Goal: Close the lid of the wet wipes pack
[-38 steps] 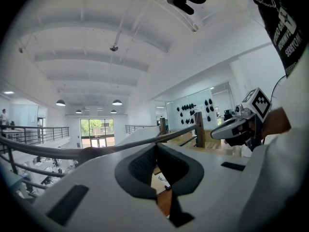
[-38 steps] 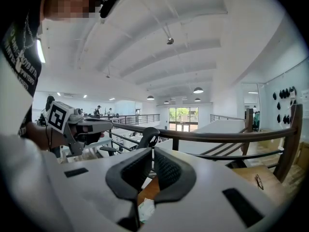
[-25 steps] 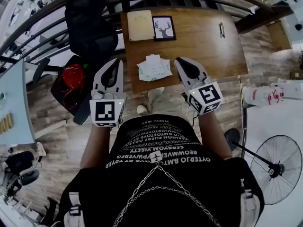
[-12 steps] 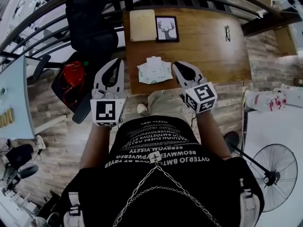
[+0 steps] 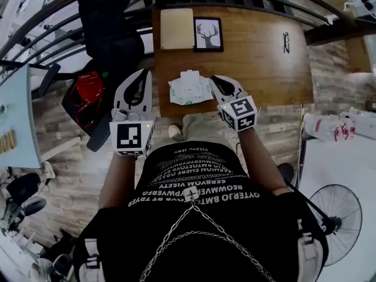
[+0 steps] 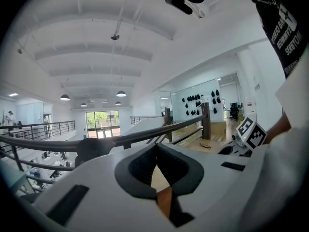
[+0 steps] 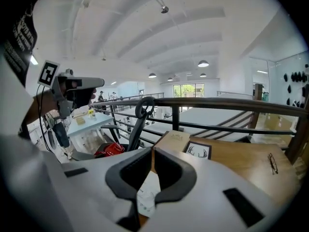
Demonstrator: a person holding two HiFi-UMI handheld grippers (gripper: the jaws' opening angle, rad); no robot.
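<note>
The wet wipes pack (image 5: 191, 88), white with green print, lies near the front edge of the wooden table (image 5: 258, 63); its lid flap stands raised at the far side. In the right gripper view the wet wipes pack (image 7: 147, 195) shows low between the jaws. My right gripper (image 5: 214, 80) hovers just right of the pack, its jaws close together and starting to open, with nothing between them. My left gripper (image 5: 143, 74) is shut and empty, left of the table edge over the floor, apart from the pack.
A beige notebook (image 5: 176, 29), a framed deer picture (image 5: 208, 34) and glasses (image 5: 286, 42) lie farther back on the table. A black chair (image 5: 111, 22) and a red bag (image 5: 88, 96) are to the left. A railing (image 7: 212, 103) runs behind the table.
My right gripper has come down and in toward the pack's right side. The left gripper has crept slightly forward. The pack has not moved.
</note>
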